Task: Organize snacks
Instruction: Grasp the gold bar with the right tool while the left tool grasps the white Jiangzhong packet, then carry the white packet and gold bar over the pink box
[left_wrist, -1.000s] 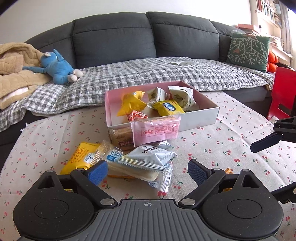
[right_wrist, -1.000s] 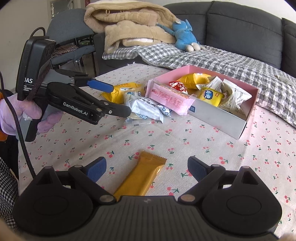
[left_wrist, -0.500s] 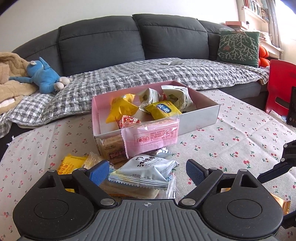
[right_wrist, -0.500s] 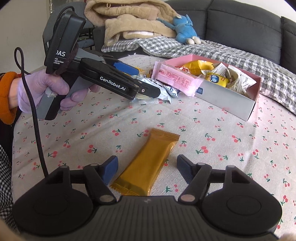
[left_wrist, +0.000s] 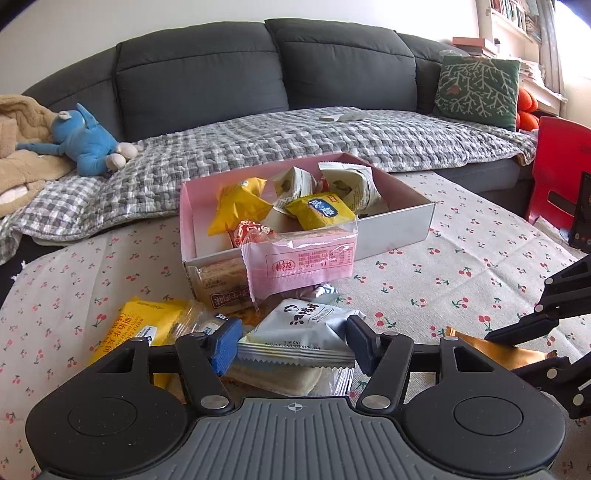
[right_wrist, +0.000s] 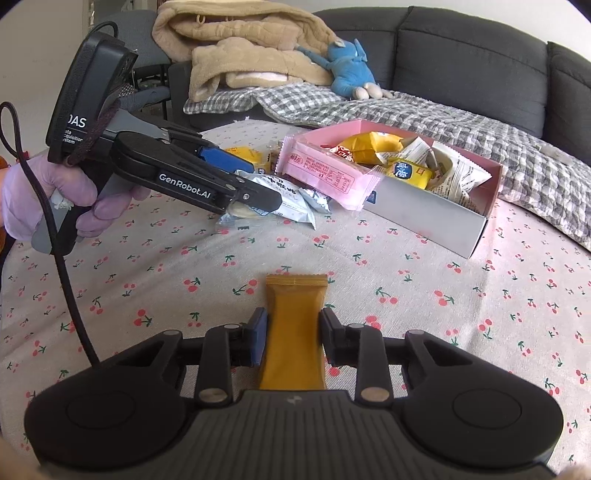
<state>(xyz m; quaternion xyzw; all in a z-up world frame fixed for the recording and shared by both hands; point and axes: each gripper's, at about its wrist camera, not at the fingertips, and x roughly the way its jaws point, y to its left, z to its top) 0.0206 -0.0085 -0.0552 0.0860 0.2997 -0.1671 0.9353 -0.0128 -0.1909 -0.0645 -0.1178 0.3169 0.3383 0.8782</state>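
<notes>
A: Right hand-held gripper (right_wrist: 291, 341): pads sit against both long sides of the gold bar (right_wrist: 295, 325), which lies flat on the tabletop (right_wrist: 480, 295), long axis along the fingers. Reads as clamped on it, or nearly so. Bar not lifted yet.

B: Why gripped across the width?

A: My guess: the narrow side fits the jaw span, and the far end then leads into the box.

B: Left?

A: Left hand-held gripper (left_wrist: 291, 345): fingers apart, straddling the silver-white packet (left_wrist: 299, 328) on top of the loose pile. Pads look just beside its edges, but I can't tell if they touch. A clear-wrapped wafer lies under it, and a yellow packet (left_wrist: 144, 325) is left of the fingers.

B: Room to move?

A: Right has bare cloth ahead and on both sides. The left gripper's body is forward-left of it, well apart from the bar. Straight ahead to the box looks open.

B: Box?

A: Pink box (left_wrist: 399, 232) is beyond the pile and already holds yellow, red and white packets. A pink packet (left_wrist: 301, 262) straddles its near wall, half in and half out, probably just propped there. A brown biscuit pack (left_wrist: 221, 286) leans against the same wall outside.

B: Risk?

A: The near-wall corner is crowded. I'd drop the bar in on the right-hand side, where that wall is bare. Past the tabletop's far edge is the sofa (left_wrist: 258, 74).
</notes>
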